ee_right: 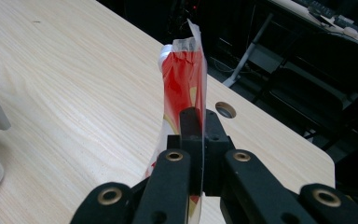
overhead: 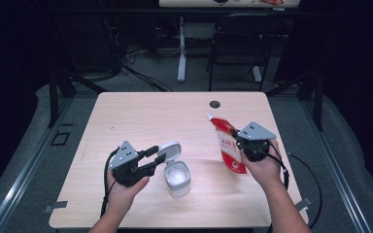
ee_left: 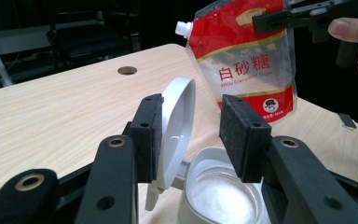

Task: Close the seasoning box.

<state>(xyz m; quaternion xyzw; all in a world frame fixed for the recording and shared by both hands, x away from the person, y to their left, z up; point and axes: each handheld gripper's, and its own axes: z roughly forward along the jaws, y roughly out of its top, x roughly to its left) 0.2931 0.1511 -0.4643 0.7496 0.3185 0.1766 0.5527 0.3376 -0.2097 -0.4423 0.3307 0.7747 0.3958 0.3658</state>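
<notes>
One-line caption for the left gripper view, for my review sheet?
Left gripper, jaws open, holds the jar lid up while the right gripper brings the sugar pouch.

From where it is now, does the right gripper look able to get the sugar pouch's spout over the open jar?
Probably yes. The right gripper is shut on the sugar pouch, held off the table, with bare table between it and the jar, whose lid is tipped back beside the left gripper.

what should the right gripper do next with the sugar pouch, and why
Probably carry the sugar pouch left until its spout is over the jar. The right gripper grips it; the lid stands open beside the left gripper.
</notes>
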